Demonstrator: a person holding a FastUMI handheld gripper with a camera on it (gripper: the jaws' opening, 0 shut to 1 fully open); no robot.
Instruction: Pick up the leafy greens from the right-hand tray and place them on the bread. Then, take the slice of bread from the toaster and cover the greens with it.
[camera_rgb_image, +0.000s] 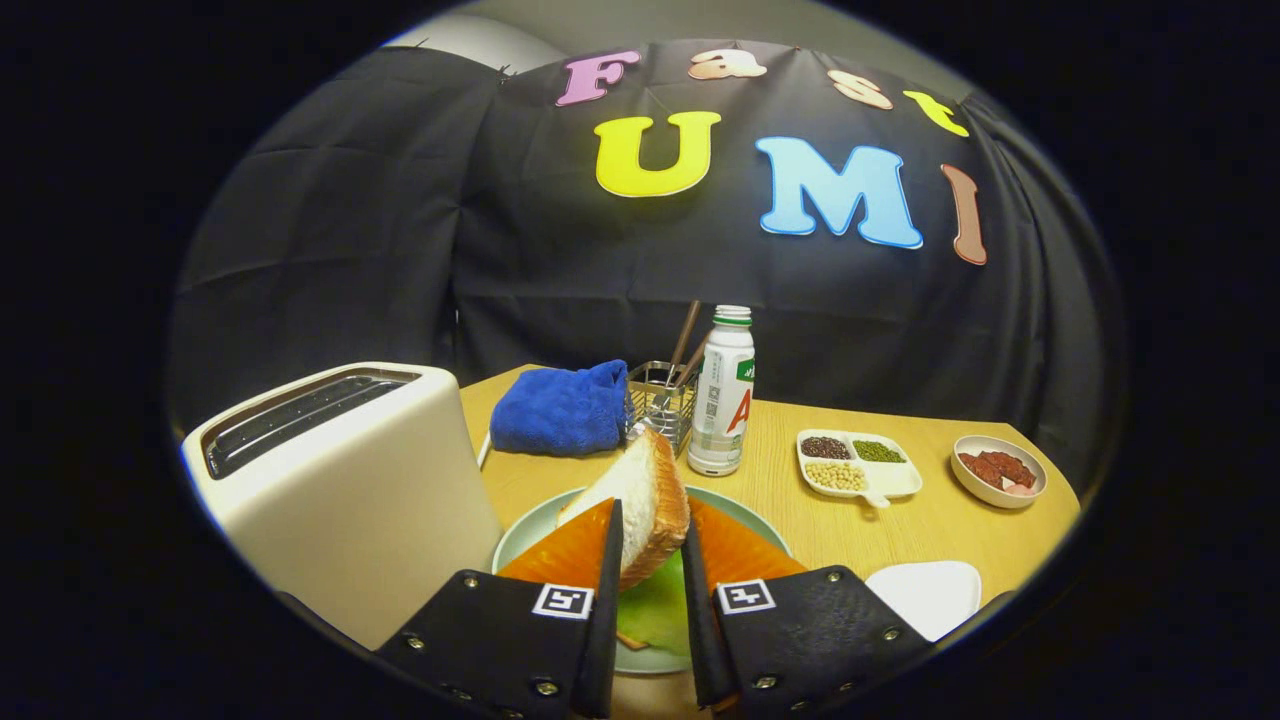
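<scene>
- Far left sits the toaster (340, 480), slots on top looking dark, so I can't make out what's inside; its lower corner is cut off.
- Behind it, a blue cloth (562, 408) and a wire caddy (662, 400) with utensil handles poking up, half hidden by the bread.
- My gripper (652, 560) is clamped on the bread slice (640, 505), both fingers pressing its sides, held tilted above the green plate (520, 535).
- Leafy greens (655, 605) lie on that plate between my fingers, mostly covered; whatever's under them I can't really tell.
- Right of that: a bottle (722, 395), a divided dish (860, 465) of beans, a small bowl (998, 470), and a white tray (925, 595) partly cut off.
</scene>
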